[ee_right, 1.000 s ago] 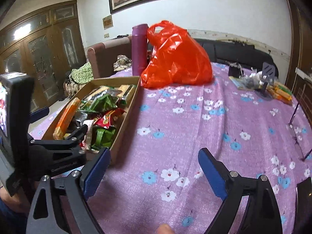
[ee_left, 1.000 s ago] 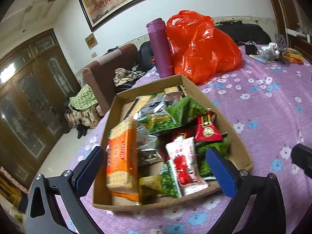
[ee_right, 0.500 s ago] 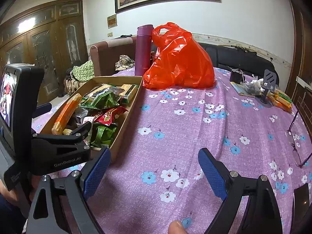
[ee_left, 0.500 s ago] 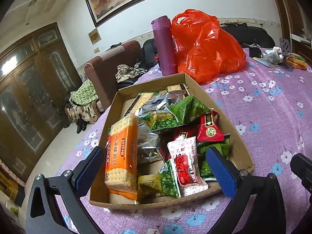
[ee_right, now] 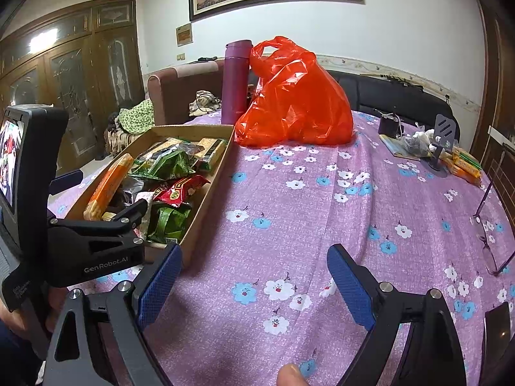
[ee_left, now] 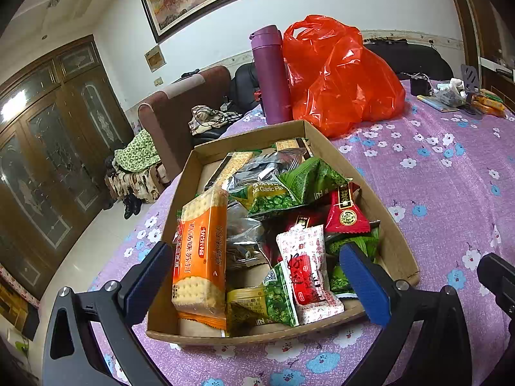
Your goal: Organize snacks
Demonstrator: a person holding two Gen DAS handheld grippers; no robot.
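Note:
A shallow cardboard box [ee_left: 396,241] on the purple flowered tablecloth holds several snack packets. An orange cracker pack [ee_left: 199,254] leans at its left, a white and red packet [ee_left: 305,267] lies at the front, green pea packets [ee_left: 289,189] and a red packet [ee_left: 346,212] behind. My left gripper [ee_left: 257,276] is open and empty, jaws wide over the box's near end. My right gripper [ee_right: 254,280] is open and empty above the cloth, right of the box [ee_right: 209,199]. The left gripper's body [ee_right: 80,244] shows in the right wrist view.
A purple flask [ee_left: 272,74] and a red plastic bag [ee_left: 341,77] stand behind the box. Small items and orange packs [ee_right: 463,164] lie at the far right, glasses [ee_right: 492,234] near the right edge. A brown armchair [ee_left: 180,109] stands beyond the table.
Both views have shifted slightly; the left gripper has edged nearer over the box's front. Both grippers stay open and empty. No packet has moved.

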